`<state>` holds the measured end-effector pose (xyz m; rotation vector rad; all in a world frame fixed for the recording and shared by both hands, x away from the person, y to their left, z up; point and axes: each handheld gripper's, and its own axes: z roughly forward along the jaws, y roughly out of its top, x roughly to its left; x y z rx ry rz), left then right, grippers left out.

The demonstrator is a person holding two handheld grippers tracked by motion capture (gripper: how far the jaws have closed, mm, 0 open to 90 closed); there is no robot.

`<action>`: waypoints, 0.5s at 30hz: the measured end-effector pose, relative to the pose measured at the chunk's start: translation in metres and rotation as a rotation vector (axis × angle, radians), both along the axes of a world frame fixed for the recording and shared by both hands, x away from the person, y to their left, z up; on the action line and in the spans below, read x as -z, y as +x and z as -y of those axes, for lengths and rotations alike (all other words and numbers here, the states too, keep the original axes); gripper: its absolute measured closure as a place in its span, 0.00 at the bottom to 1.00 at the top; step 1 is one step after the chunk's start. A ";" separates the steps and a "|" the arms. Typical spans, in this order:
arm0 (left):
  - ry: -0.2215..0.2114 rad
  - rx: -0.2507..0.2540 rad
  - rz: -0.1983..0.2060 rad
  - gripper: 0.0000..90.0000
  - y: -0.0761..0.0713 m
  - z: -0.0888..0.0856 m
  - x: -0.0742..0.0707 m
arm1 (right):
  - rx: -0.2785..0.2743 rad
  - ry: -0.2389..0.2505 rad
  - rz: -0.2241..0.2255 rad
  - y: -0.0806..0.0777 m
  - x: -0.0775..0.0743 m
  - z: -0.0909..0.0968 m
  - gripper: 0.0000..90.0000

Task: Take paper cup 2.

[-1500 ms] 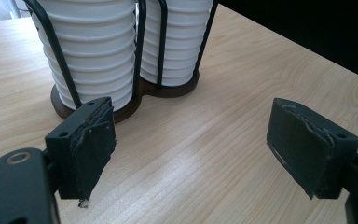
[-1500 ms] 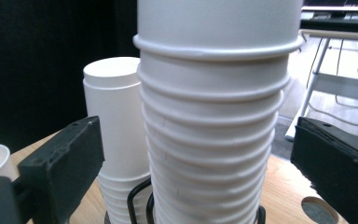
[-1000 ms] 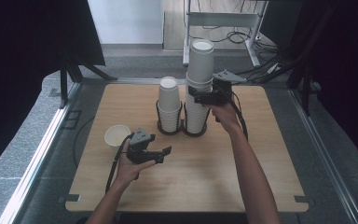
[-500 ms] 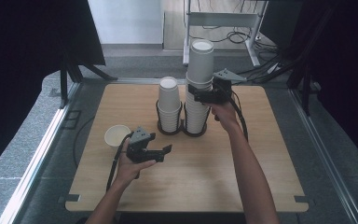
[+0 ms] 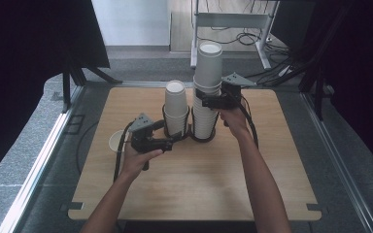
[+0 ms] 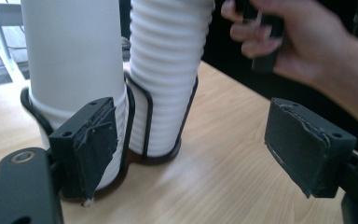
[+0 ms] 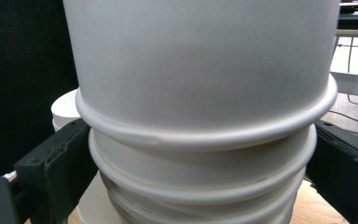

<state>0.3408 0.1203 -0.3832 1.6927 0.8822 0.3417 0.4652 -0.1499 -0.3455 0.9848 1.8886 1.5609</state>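
Note:
Two stacks of white paper cups stand in a black wire holder (image 5: 191, 136) at the middle of the table. My right gripper (image 5: 208, 103) is shut on the tall stack (image 5: 208, 68) partway up; up close its jaws press both sides of the ribbed rims (image 7: 200, 135). My left gripper (image 5: 174, 140) hovers low in front of the short stack (image 5: 176, 102). Its jaws have just been closing a little but stand apart with nothing between them (image 6: 191, 135). The short stack (image 6: 74, 56) and tall stack (image 6: 168, 70) rise just beyond its pads.
A single white cup (image 5: 115, 142) sits on the wooden table (image 5: 199, 194) to the left, partly behind my left gripper. A metal frame with cables (image 5: 233, 22) stands beyond the far edge. Dark curtains flank both sides.
My left gripper has risen off the table and moved toward the cup holder. The right gripper and the tall stack have stayed in place.

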 end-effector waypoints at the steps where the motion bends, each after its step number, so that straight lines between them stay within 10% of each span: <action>1: -0.006 0.002 0.001 0.19 0.002 0.001 -0.004 | 0.001 0.001 -0.002 0.000 0.000 0.000 0.03; 15: 0.013 0.004 0.064 0.18 0.038 0.024 -0.045 | 0.001 -0.011 -0.008 0.000 -0.001 0.000 0.03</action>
